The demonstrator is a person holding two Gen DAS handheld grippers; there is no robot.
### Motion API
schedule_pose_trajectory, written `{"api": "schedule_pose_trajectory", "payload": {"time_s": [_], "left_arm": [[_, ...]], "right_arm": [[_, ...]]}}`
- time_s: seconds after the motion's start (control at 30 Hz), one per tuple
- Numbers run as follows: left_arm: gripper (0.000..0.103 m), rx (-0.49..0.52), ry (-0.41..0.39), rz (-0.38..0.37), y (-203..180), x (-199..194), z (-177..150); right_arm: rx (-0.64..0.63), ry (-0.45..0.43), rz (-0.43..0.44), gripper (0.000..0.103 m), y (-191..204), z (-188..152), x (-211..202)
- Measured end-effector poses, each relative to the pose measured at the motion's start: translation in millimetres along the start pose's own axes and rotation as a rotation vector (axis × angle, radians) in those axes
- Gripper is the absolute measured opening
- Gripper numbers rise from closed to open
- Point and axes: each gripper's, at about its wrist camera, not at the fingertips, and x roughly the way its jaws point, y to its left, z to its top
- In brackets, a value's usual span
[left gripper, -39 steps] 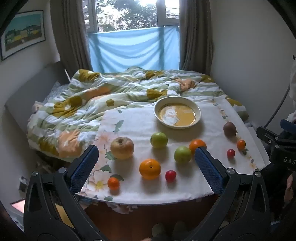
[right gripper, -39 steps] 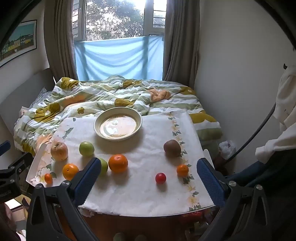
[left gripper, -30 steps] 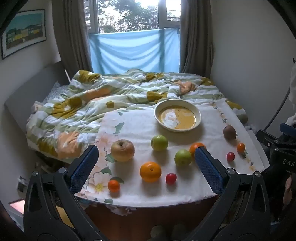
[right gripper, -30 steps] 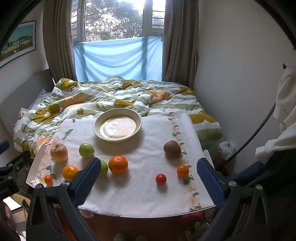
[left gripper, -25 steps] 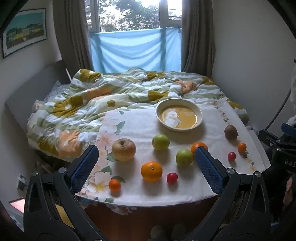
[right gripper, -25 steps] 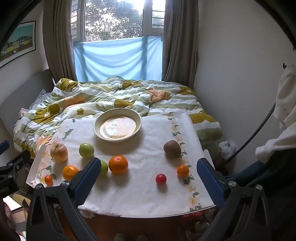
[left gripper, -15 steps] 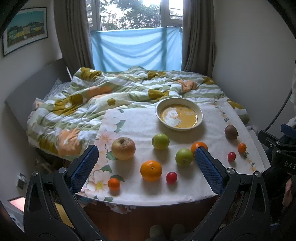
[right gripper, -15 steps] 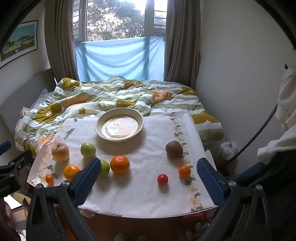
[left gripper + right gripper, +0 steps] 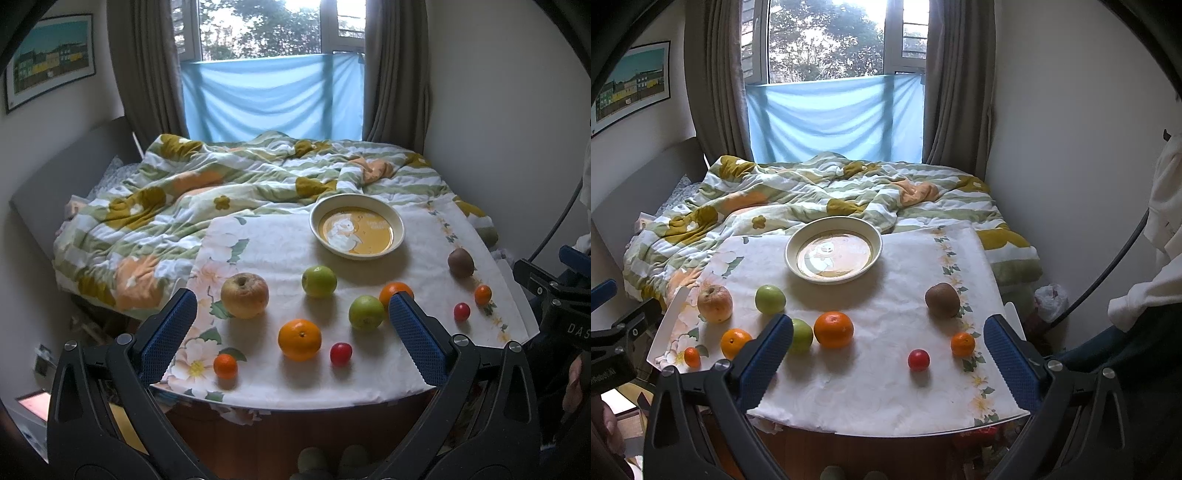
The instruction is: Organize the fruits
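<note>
Bowl [image 9: 397, 221] holds no fruit (inside maybe printed); grippers empty.

Green apple [image 9: 801, 335] half hidden behind right gripper finger [image 9: 764, 354]; orange [image 9: 396, 291] partly behind left gripper finger [image 9: 415, 332].

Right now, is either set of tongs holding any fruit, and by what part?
Nothing is held. The left tongs and right tongs are both open, hanging short of the fruit on the table.

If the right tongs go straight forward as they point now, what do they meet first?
Probably the tablecloth between the large orange and the kiwi; the right tongs are open, and depth is uncertain.
</note>
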Motion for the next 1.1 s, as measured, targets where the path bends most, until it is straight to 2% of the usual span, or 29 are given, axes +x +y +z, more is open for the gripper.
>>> {"api": "schedule_pose_trajectory", "payload": {"time_s": [1.1], "left_arm": [[0.103,-0.001,0.000,-0.001,-1.3,-0.9,0.5]], "right_arm": [[-0.001,-0.006,0.001,0.103,3.3,0.0,-1.8]]}}
